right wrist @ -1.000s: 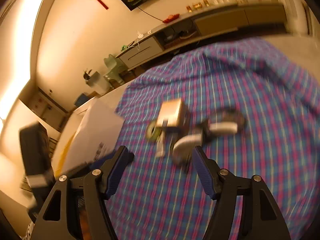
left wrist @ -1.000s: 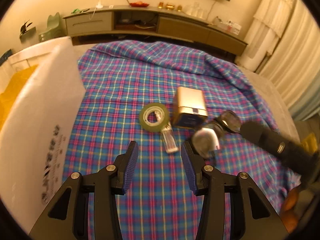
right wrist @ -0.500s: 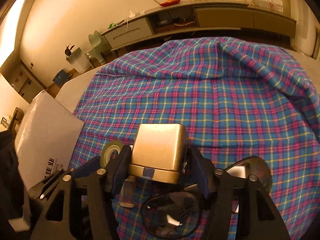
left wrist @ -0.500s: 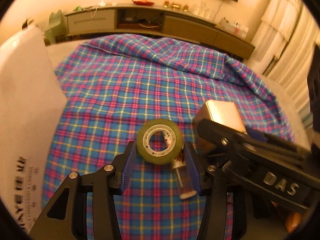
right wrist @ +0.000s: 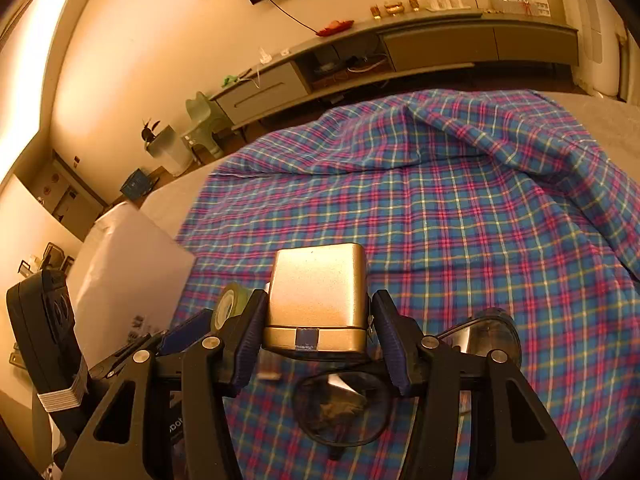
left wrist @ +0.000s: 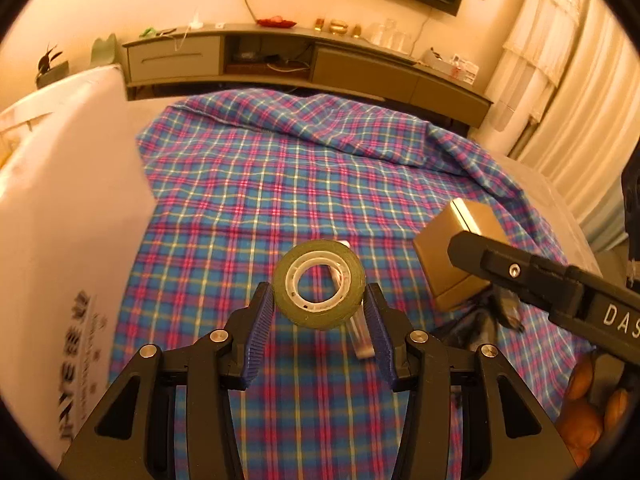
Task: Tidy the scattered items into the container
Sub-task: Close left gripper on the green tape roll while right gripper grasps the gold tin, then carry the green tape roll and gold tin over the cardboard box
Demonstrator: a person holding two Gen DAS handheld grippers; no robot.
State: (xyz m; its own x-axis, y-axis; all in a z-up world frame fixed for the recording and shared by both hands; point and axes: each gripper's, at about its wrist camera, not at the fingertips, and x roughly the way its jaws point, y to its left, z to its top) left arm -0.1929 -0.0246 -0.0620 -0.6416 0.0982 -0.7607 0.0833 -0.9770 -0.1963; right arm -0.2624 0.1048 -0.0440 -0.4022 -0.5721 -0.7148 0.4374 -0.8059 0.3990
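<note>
My left gripper point(left wrist: 319, 312) is shut on a green roll of tape point(left wrist: 319, 283) and holds it above the plaid cloth point(left wrist: 312, 184). My right gripper point(right wrist: 318, 332) is shut on a gold metal box point(right wrist: 318, 300), also seen in the left wrist view point(left wrist: 452, 256). A clear tube point(left wrist: 358, 336) lies on the cloth under the tape. Dark sunglasses point(right wrist: 344, 408) lie below the box. The white container box point(left wrist: 60, 216) stands at the left; it also shows in the right wrist view point(right wrist: 124, 264).
A long low cabinet point(left wrist: 304, 60) runs along the far wall. Curtains point(left wrist: 568, 92) hang at the right. A small plant pot point(right wrist: 160, 144) and a green chair point(right wrist: 204, 120) stand beyond the cloth's left edge. Oranges point(left wrist: 592, 416) lie at the right near edge.
Both grippers have closed and lifted: the left took hold of the tape roll, the right took hold of the gold box. The tube and sunglasses stayed on the cloth.
</note>
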